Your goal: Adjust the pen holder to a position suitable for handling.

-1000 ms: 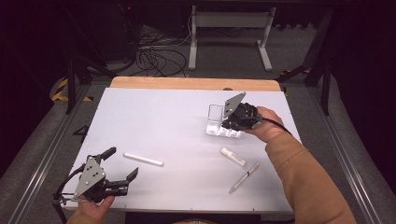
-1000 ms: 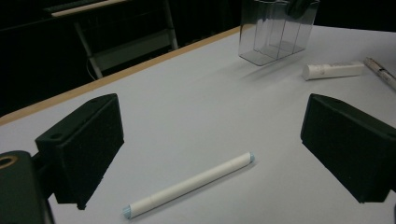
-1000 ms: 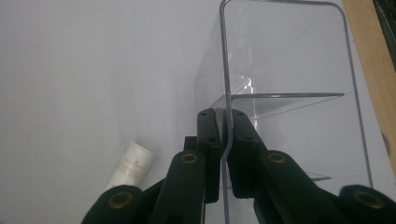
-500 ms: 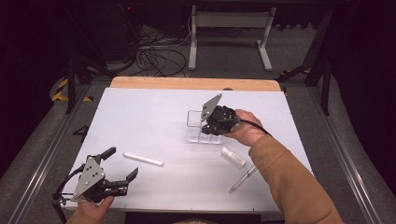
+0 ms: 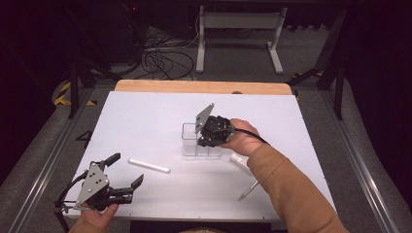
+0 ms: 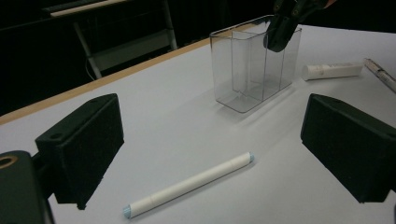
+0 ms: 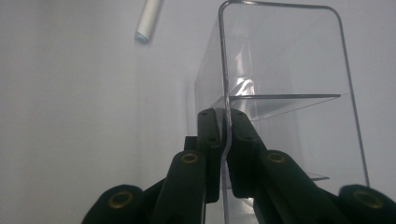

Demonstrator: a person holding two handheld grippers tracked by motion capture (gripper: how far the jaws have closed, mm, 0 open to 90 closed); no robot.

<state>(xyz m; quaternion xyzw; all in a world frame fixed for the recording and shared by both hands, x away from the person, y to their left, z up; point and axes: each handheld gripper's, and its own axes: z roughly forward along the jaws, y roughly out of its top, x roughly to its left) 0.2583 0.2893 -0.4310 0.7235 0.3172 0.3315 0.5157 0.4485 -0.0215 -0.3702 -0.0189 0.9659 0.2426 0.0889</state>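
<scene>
A clear plastic box [image 5: 191,140] with inner dividers stands near the middle of the white tabletop [image 5: 145,111]. My right gripper [image 5: 205,141] is shut on the box's near wall; in the right gripper view the two jaws [image 7: 225,126] pinch the thin edge of the box [image 7: 280,70]. A white stick [image 5: 149,166] lies between the box and my left gripper [image 5: 127,169]. That gripper rests open at the front left, held in a hand. In the left gripper view its pads [image 6: 215,140] stand wide apart either side of the stick [image 6: 187,186], with the box [image 6: 247,70] beyond.
A short white tube [image 5: 239,161] and a thin pen [image 5: 248,191] lie right of the box, beside the right forearm. They are also in the left gripper view, tube [image 6: 331,71] and pen [image 6: 380,74]. A wooden strip [image 5: 204,86] edges the table's far side.
The right gripper has moved left across the table toward the middle, taking the clear box with it. The left gripper and the white stick have stayed put.
</scene>
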